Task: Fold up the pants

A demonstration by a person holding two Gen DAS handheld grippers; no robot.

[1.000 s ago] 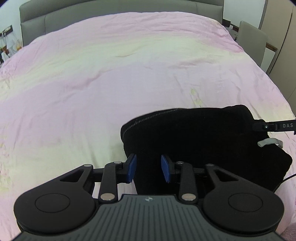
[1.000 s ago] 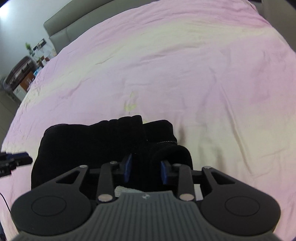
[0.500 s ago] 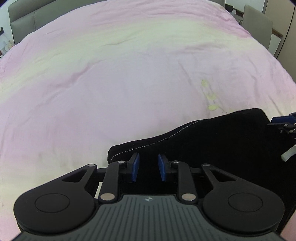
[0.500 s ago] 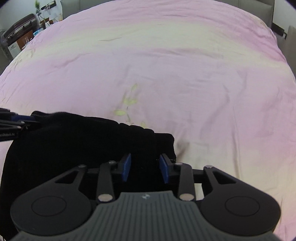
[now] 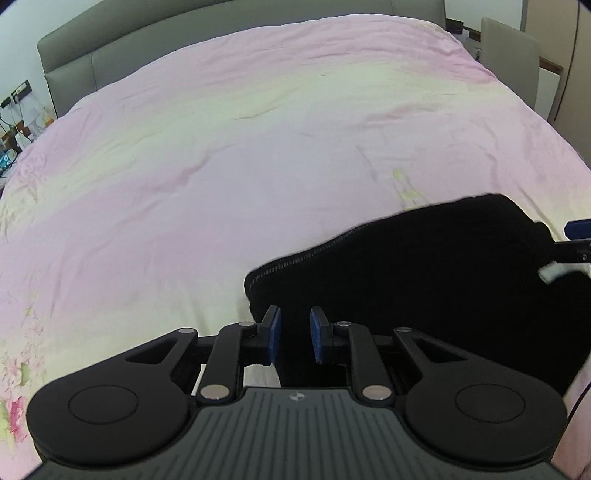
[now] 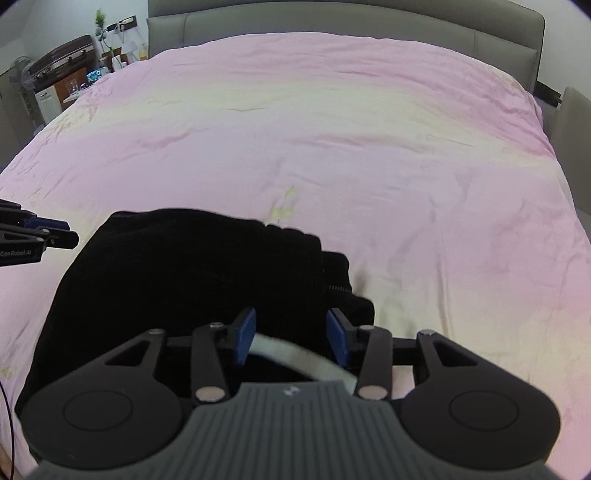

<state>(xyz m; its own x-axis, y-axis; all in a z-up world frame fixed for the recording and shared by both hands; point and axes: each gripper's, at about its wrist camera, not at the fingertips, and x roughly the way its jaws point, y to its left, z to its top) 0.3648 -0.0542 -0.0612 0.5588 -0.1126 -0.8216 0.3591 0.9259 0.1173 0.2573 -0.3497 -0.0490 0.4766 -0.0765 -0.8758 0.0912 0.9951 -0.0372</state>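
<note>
Black pants [image 5: 443, 280] lie bunched in a folded heap on the bed [image 5: 221, 166], on its pink-and-yellow cover, at the near edge: 4 o'clock in the left wrist view, 7 o'clock in the right wrist view.

Left tongs [image 5: 294, 338]: jaws have just been closing and stand narrow, over the pants' left corner with black cloth between the blue pads. Can't tell whether the pads actually press the cloth.

Right tongs [image 6: 291, 334]: jaws have just been opening and now stand released. A white drawstring or waistband strip [image 6: 303, 356] curves across the gap, black cloth under it. Pads clear of the cloth on both sides.

Each tool's tip shows in the other's camera: the right one at 3 o'clock in the left view, the left one at 9 o'clock in the right view, both at the edges of the heap.

Grey padded headboard [image 6: 332, 18] at 12 o'clock, cluttered side furniture [image 6: 59, 74] at 10 o'clock in the right view.
</note>
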